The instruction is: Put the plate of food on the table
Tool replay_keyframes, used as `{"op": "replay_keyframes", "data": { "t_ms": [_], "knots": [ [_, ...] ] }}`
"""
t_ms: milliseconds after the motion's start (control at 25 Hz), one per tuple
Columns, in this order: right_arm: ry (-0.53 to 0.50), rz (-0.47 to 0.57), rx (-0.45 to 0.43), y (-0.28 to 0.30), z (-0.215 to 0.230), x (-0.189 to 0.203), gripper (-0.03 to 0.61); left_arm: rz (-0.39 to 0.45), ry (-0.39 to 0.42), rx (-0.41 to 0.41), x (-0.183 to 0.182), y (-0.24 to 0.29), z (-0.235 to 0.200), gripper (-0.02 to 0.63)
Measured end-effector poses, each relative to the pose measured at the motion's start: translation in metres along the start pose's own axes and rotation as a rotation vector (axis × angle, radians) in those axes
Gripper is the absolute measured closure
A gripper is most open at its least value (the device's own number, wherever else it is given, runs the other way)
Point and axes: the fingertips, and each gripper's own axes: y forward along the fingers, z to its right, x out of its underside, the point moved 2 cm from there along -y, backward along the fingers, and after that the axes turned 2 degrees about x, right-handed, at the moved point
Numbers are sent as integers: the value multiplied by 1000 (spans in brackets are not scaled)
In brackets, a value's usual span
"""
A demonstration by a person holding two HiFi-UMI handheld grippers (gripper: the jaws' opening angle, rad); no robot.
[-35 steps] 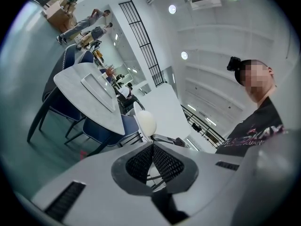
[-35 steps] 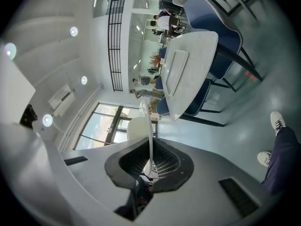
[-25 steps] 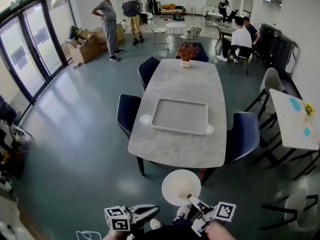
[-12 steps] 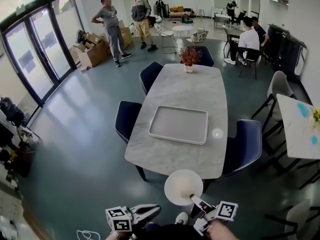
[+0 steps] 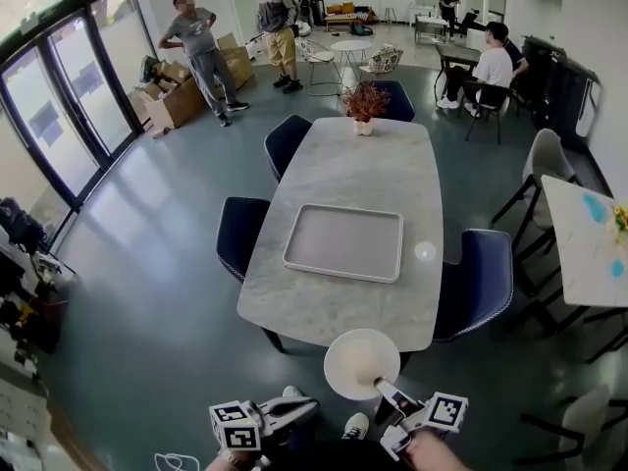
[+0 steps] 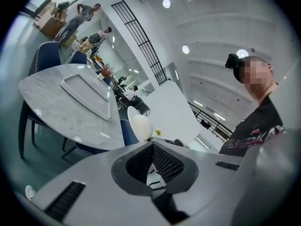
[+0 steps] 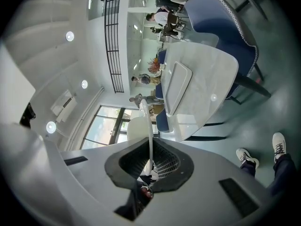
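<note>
1. My right tongs (image 5: 381, 389) are clenched on the near rim of the plate (image 5: 358, 363). In the right gripper view the rim stands edge-on between the jaws (image 7: 150, 161). It is a one-sided pinch, so I'd hold the wrist firm and the plate level.
2. My left tongs (image 5: 294, 410), off to the left of the right tongs, are closed on nothing (image 6: 153, 159). I'd judge they could come under the plate's free left edge if it sags.
3. The plate hangs in the air just ahead of my right tongs, short of the desk (image 5: 334, 307). From above it looks plain white; I can make out no food.
4. Straight ahead is the desk's near edge. I'd carry the plate over it before lowering, so the far rim doesn't knock the edge.
5. Beyond that lies a bare strip, then the tray (image 5: 343, 241); I'd land on the strip, flat, then release.
6. Ahead and to the right, a blue chair (image 5: 476, 283) stands close by the desk; I'd keep my elbow clear.
</note>
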Motion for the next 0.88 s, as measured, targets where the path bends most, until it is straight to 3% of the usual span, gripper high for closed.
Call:
{"op": "replay_keyframes", "data": {
  "t_ms": [240,400,880],
  "knots": [
    [-5,65,21,12,-2,-8,557,-19,-13,40,-17,-4,-20,604],
    [-15,103,-3,33,-14,-8,557,-31,-9,75,-42,-14,-34,604],
    [8,235,52,112,-27,-3,557,-105,0,148,-108,-64,-95,604]
  ]
}}
